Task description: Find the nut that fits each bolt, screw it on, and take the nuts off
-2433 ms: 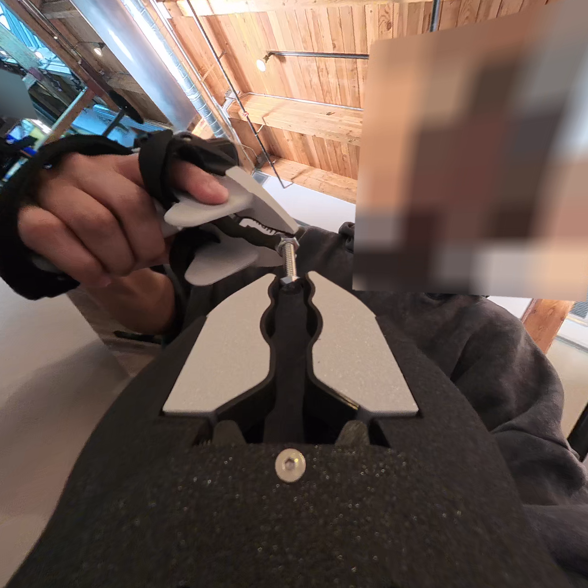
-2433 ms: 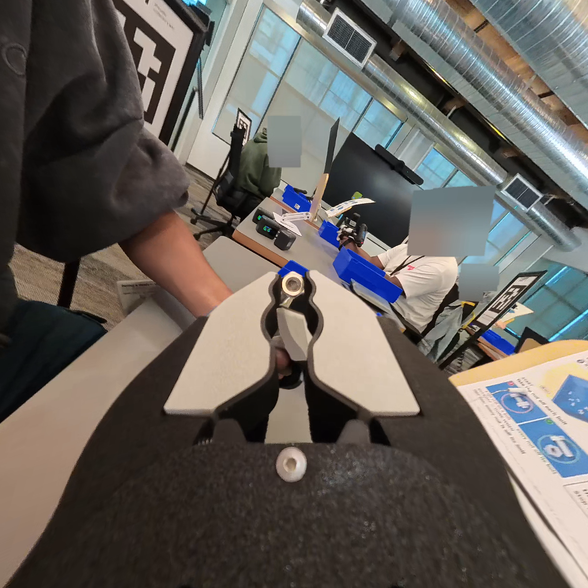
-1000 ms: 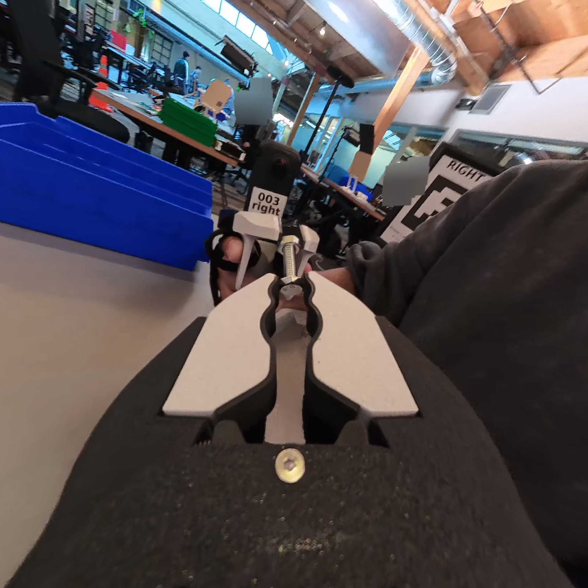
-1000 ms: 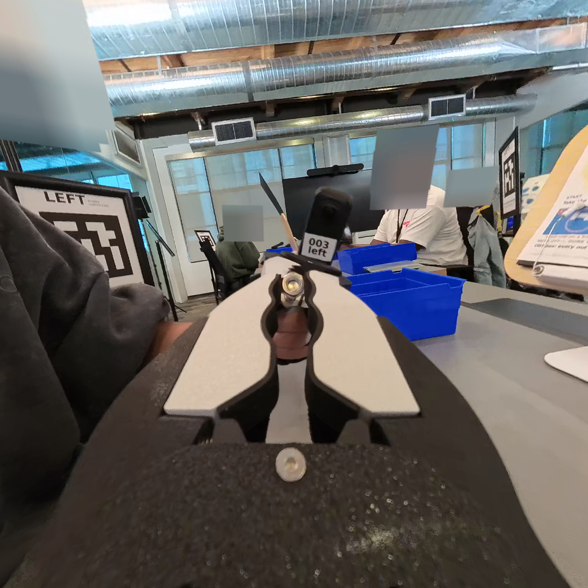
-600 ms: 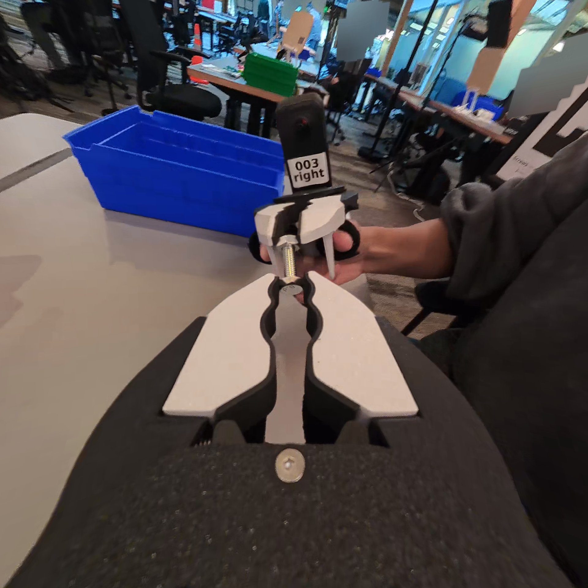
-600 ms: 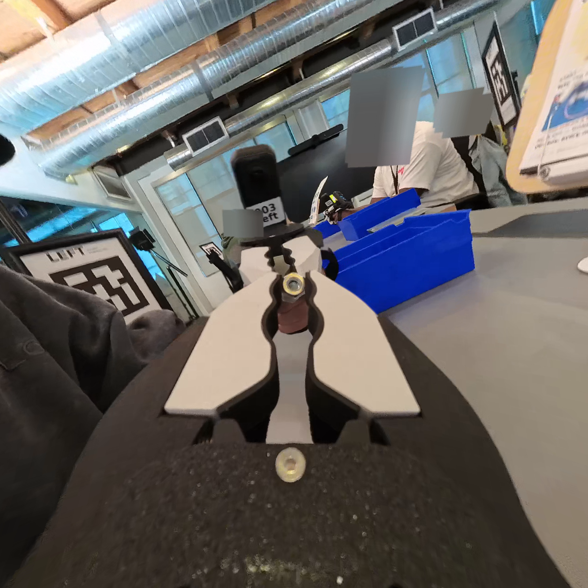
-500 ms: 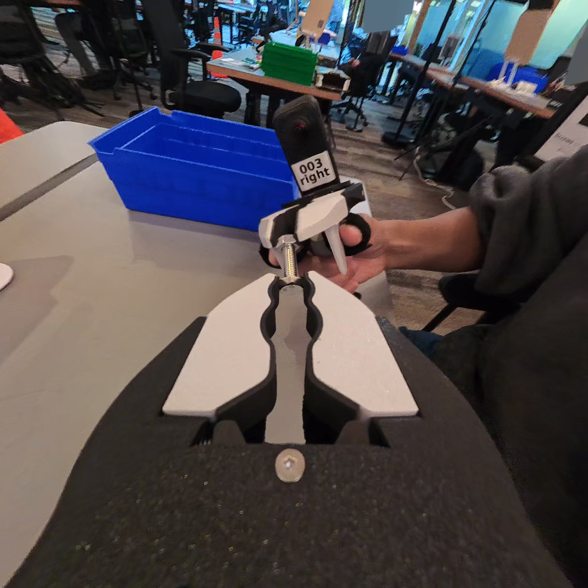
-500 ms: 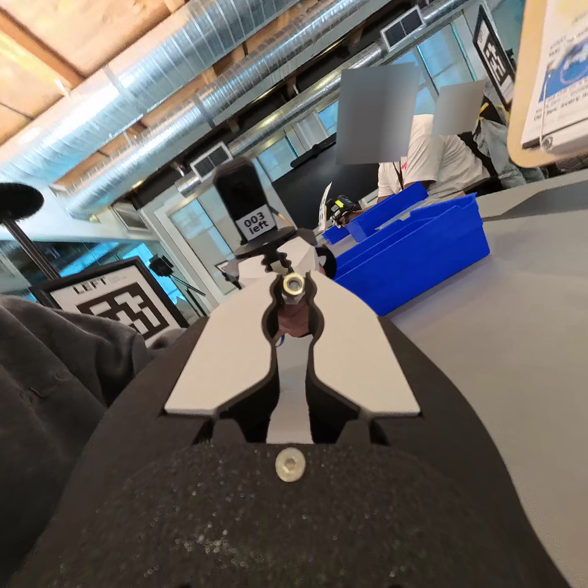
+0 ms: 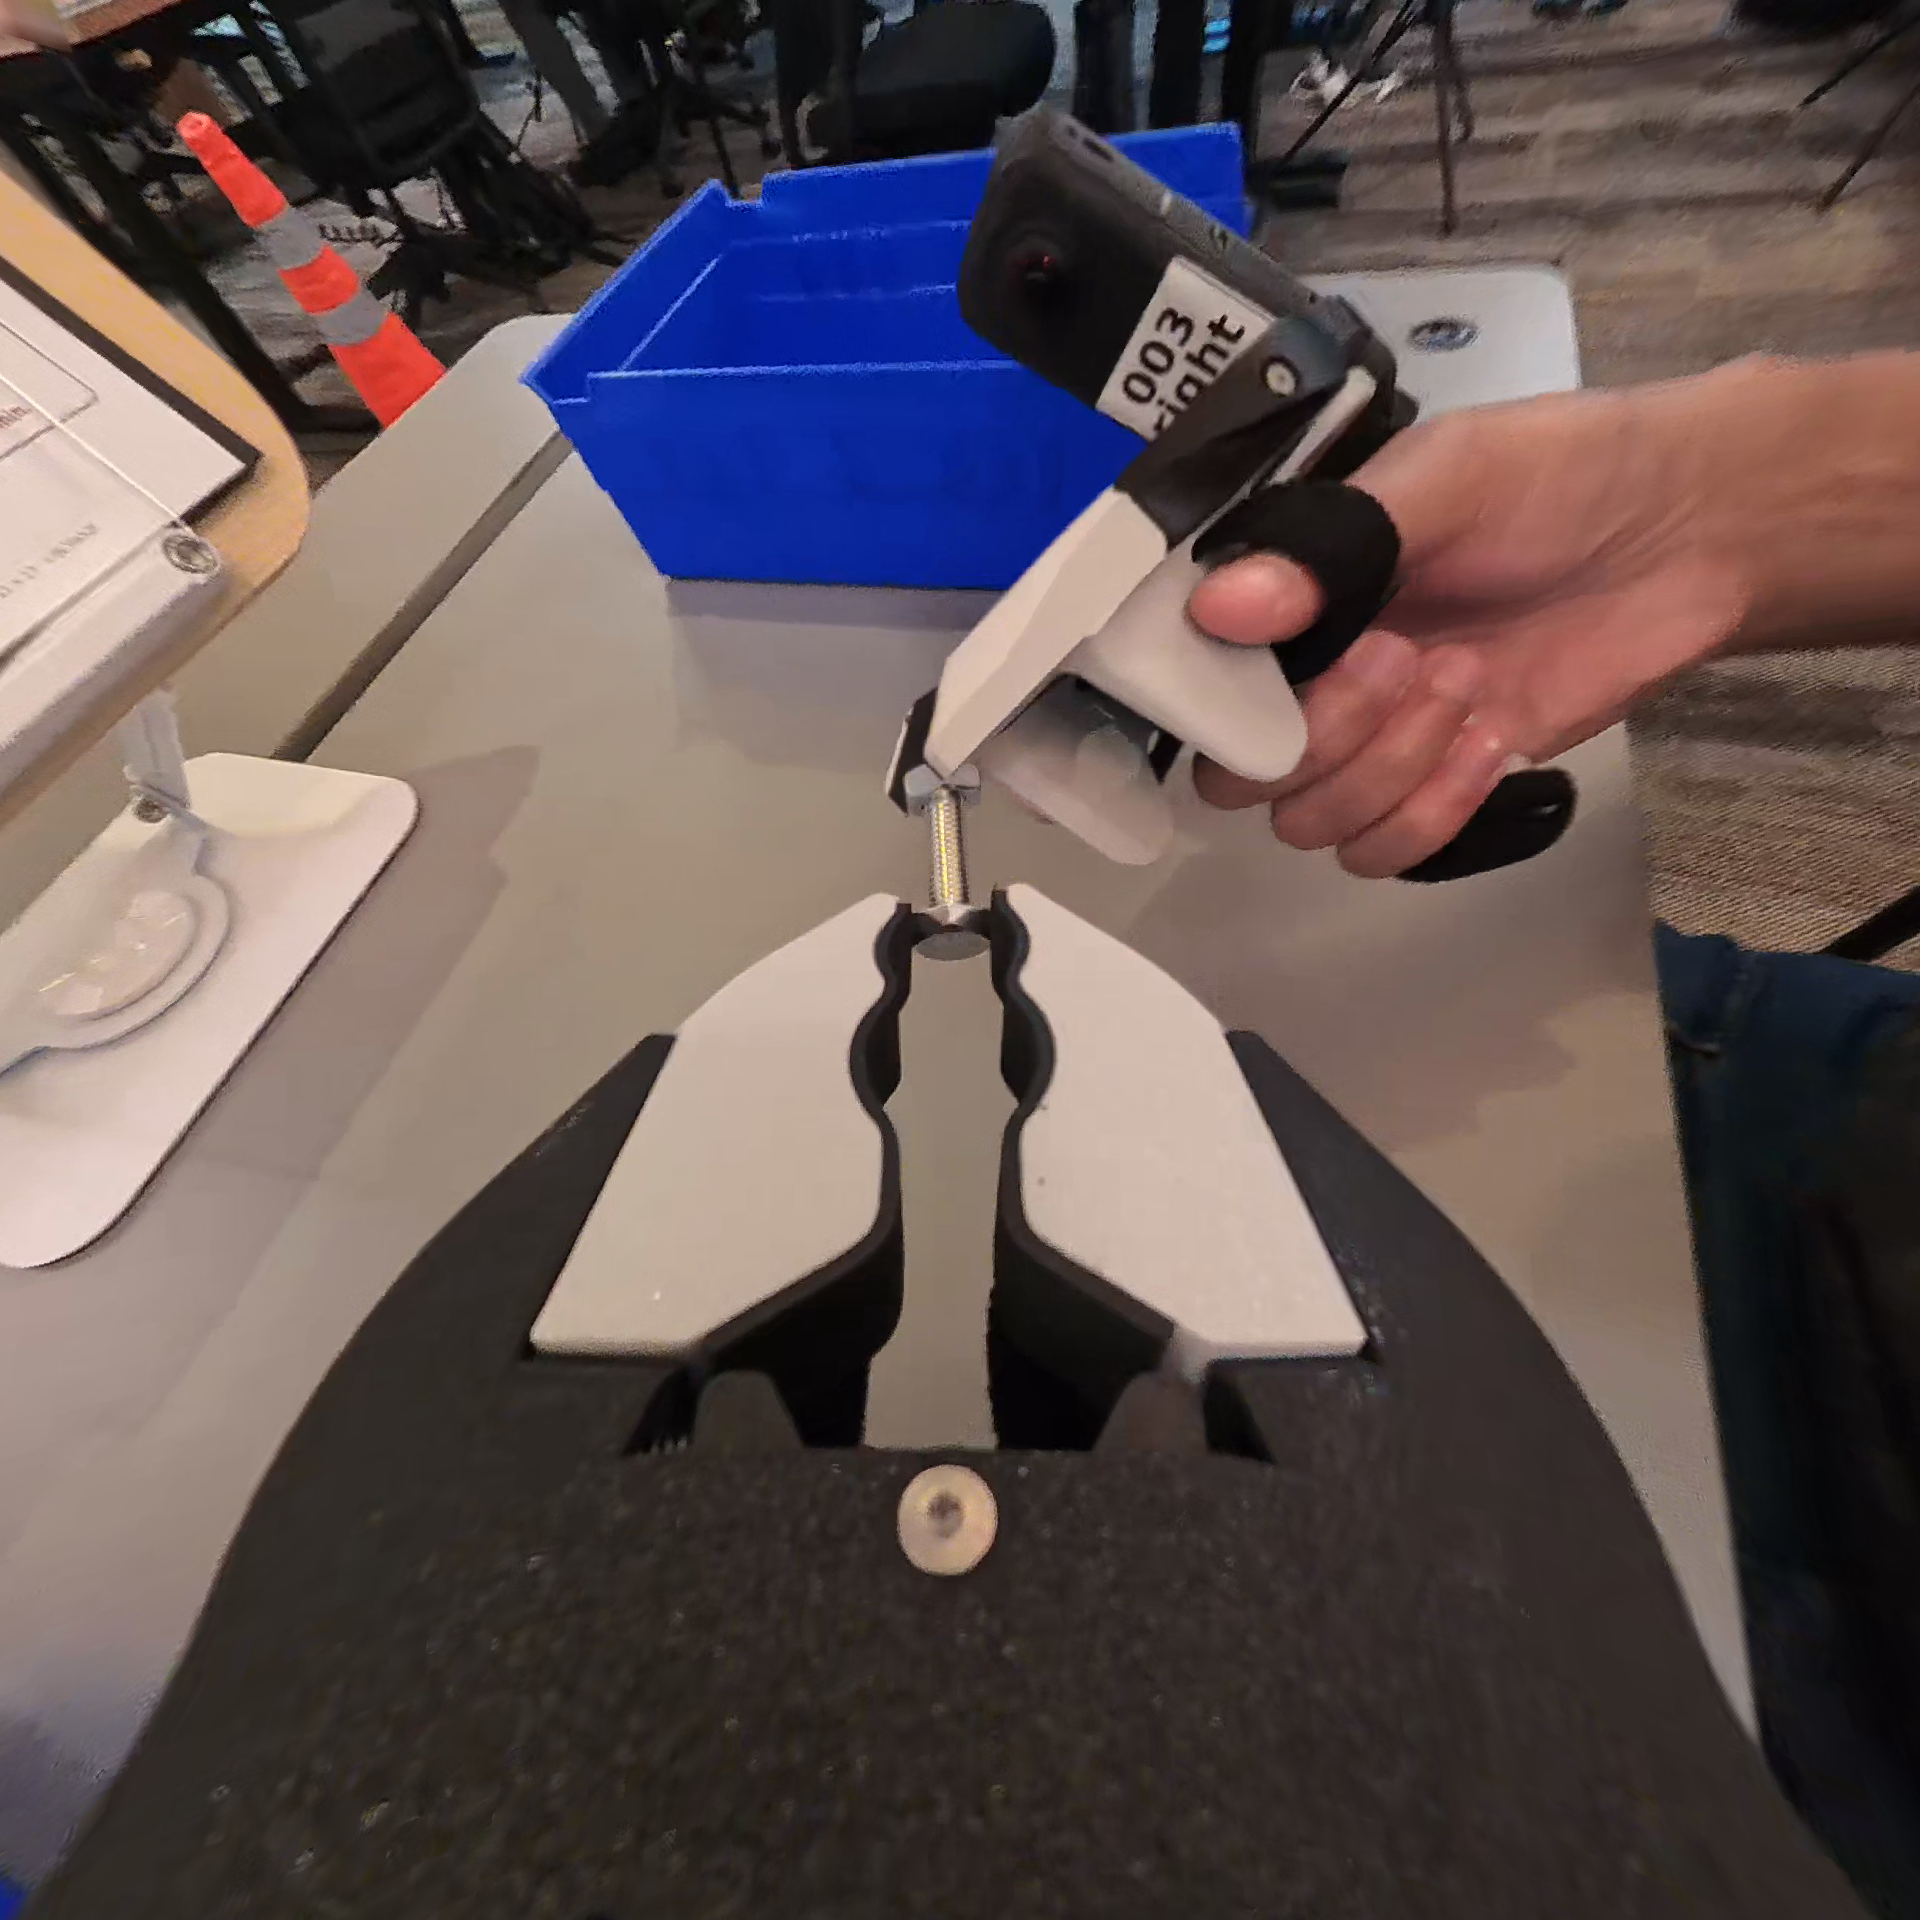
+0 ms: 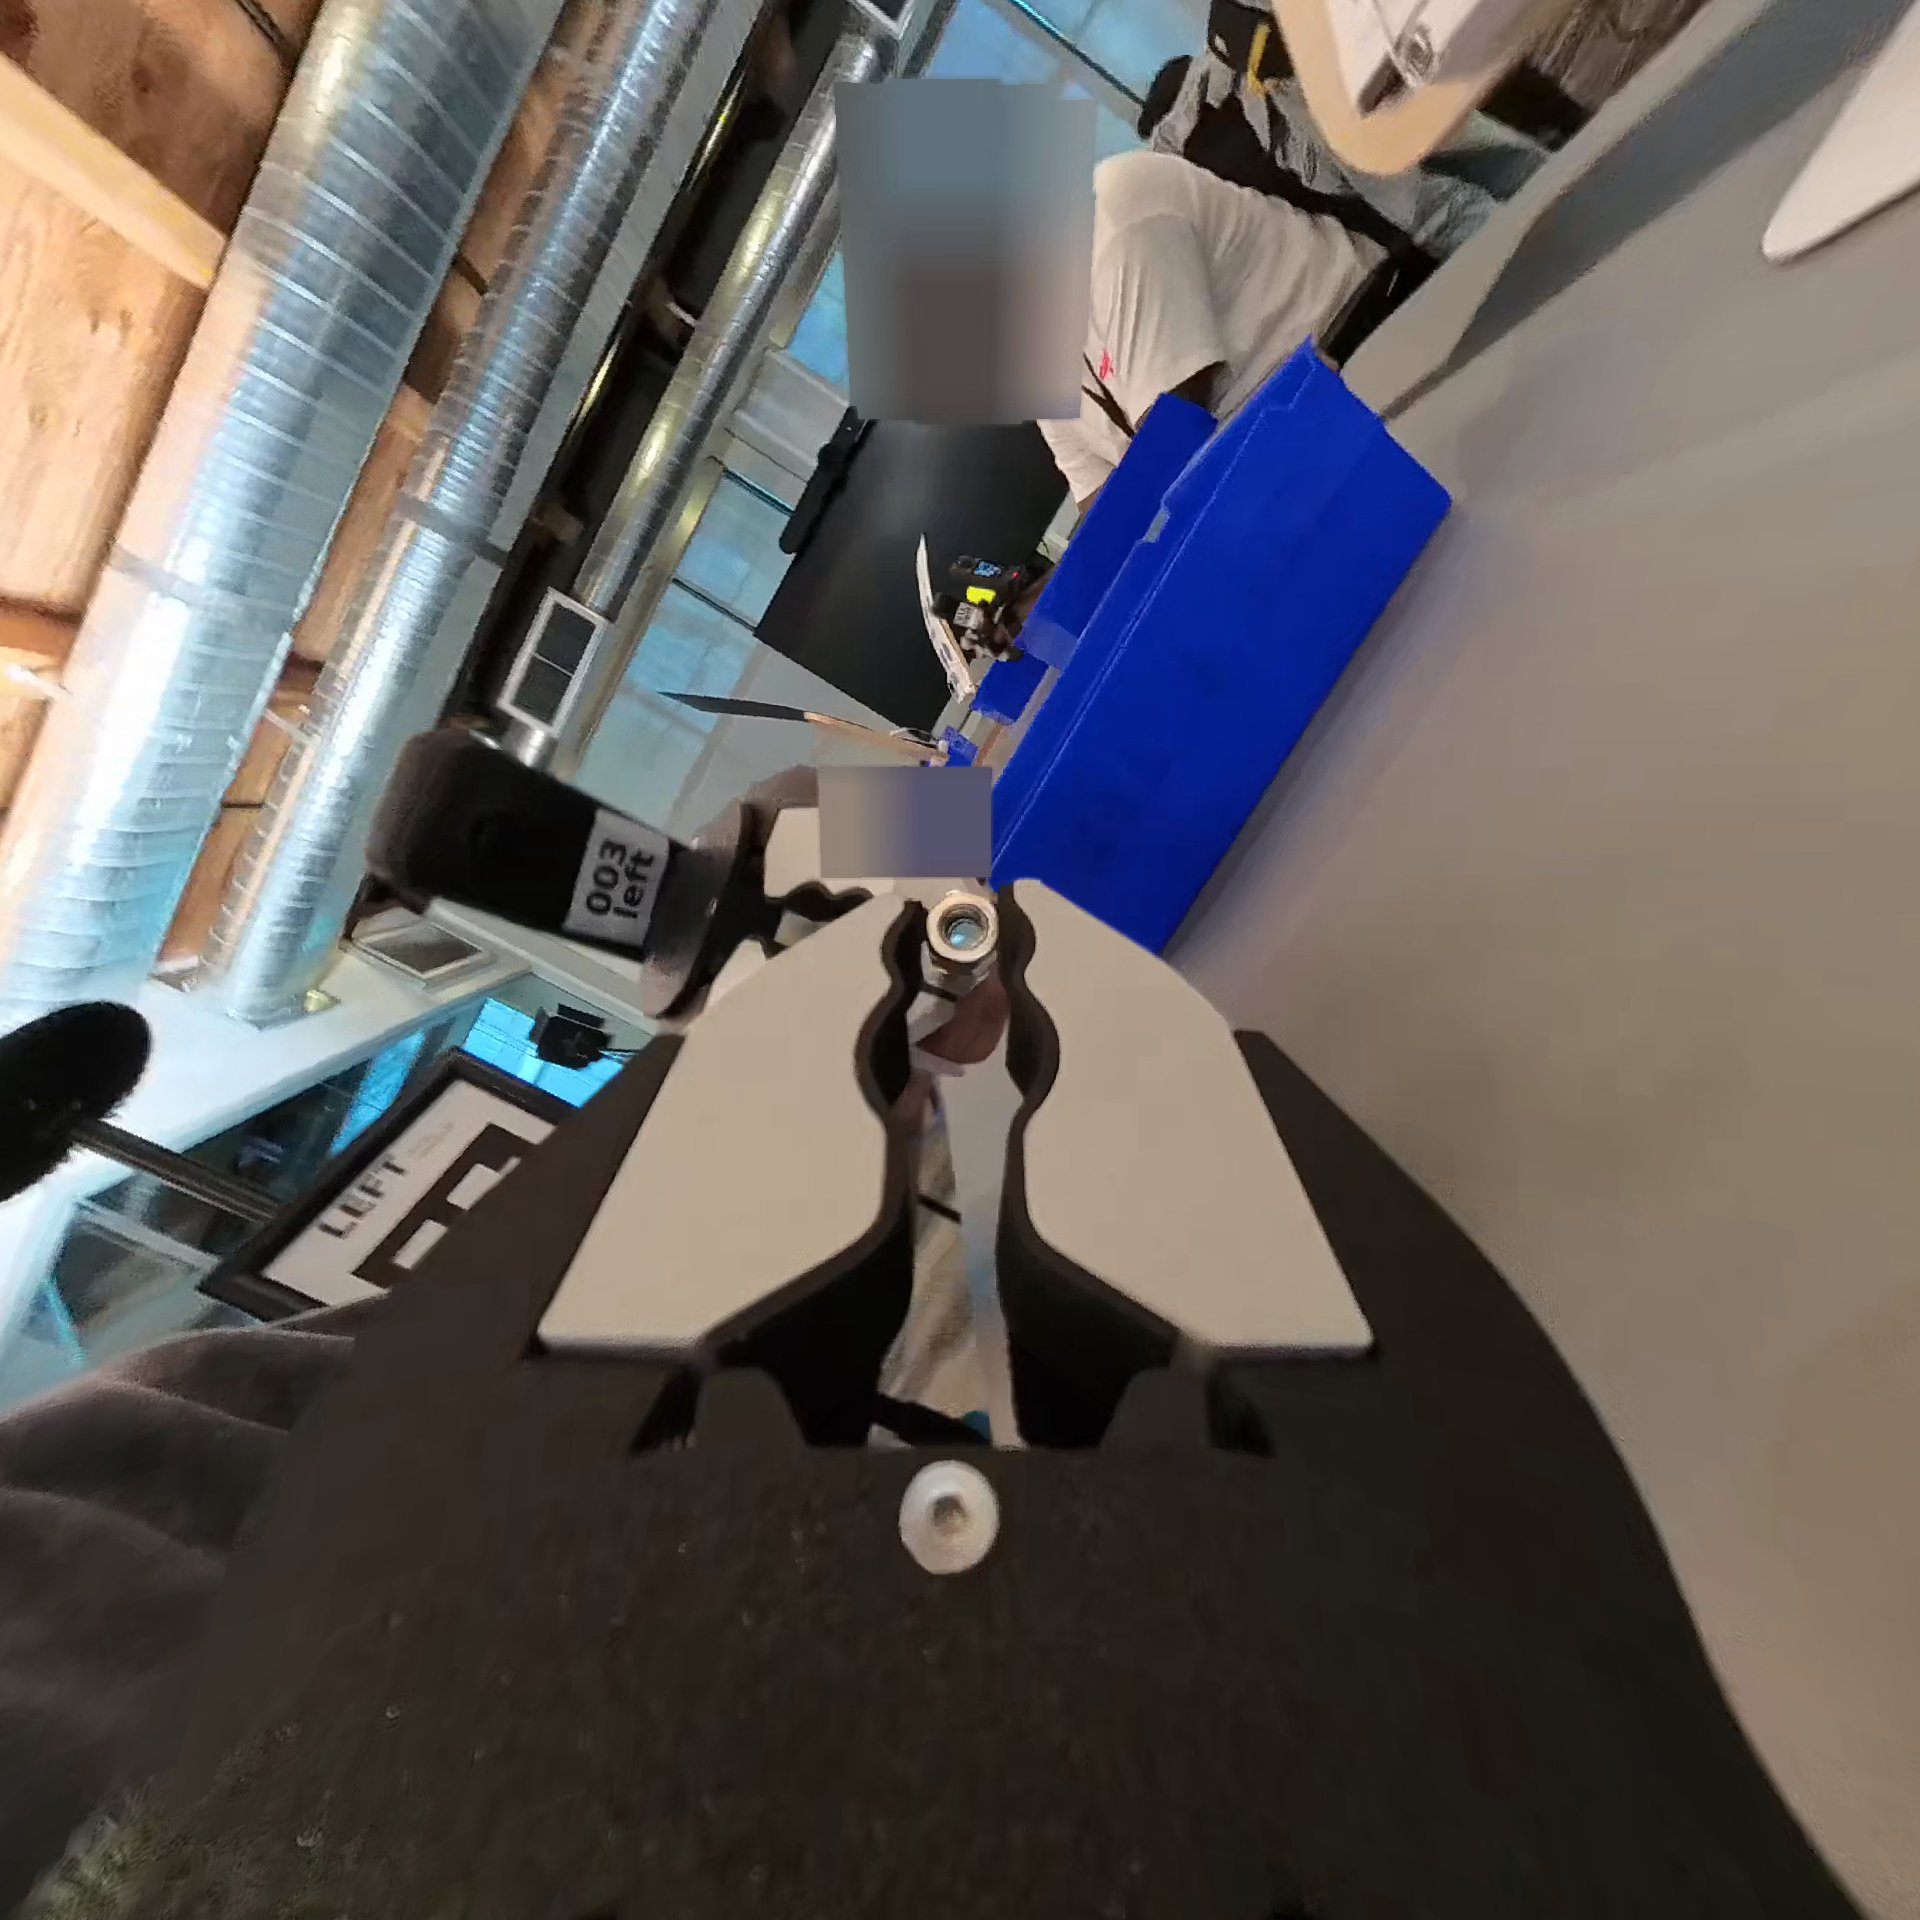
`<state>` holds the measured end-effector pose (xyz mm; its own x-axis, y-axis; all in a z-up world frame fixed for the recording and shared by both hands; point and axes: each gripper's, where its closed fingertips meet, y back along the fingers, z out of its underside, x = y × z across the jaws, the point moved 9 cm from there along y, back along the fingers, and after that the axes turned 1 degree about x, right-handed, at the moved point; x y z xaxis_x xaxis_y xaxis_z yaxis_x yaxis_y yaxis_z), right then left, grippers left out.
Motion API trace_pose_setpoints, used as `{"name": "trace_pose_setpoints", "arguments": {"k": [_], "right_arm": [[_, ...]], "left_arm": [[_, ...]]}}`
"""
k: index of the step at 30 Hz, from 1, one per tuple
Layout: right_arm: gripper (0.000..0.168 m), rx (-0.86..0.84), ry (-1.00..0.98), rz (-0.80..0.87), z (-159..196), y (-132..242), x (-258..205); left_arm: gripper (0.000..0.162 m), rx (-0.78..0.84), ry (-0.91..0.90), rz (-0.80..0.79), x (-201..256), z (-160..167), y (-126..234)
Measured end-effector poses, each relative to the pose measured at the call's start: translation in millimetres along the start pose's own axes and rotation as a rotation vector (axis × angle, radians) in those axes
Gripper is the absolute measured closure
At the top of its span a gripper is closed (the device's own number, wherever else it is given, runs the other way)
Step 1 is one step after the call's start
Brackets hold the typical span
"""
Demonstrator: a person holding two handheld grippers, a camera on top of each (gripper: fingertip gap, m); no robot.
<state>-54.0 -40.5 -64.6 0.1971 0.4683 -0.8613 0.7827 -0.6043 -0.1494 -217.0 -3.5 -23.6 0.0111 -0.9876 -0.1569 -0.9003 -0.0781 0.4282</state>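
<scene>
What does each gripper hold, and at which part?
The left gripper pinches the bolt at its head end. The right gripper clamps the nut on the bolt's other end.

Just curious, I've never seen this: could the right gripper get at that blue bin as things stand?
Probably yes. The blue bin sits open-topped just behind the right gripper, with nothing between them, but that gripper is shut on the nut.

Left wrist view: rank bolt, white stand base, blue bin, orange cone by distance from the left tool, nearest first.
1. Bolt: at the left tool tips, head clamped between them, far end held by the right tool.
2. White stand base: on the table, off to the left.
3. Blue bin: straight ahead, at the table's far end.
4. Orange cone: on the floor beyond the table, upper left.
</scene>
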Motion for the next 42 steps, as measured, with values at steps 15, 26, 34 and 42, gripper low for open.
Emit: {"name": "trace_pose_setpoints", "arguments": {"k": [15,26,34,42], "right_arm": [[0.154,-0.115,0.189,-0.046,-5,0,4],[0.142,-0.265,0.641,-0.173,-30,3,-5],[0.133,-0.562,1.349,-0.226,-14,0,-53],[0.145,-0.610,1.484,-0.282,-9,-5,-59]], "left_arm": [[0.148,0.051,0.085,0.055,0,7,1],[0.148,0.193,0.309,0.260,-13,19,5],[0.148,0.224,0.469,0.627,-16,22,9],[0.148,0.222,0.492,0.745,-13,19,7]]}}
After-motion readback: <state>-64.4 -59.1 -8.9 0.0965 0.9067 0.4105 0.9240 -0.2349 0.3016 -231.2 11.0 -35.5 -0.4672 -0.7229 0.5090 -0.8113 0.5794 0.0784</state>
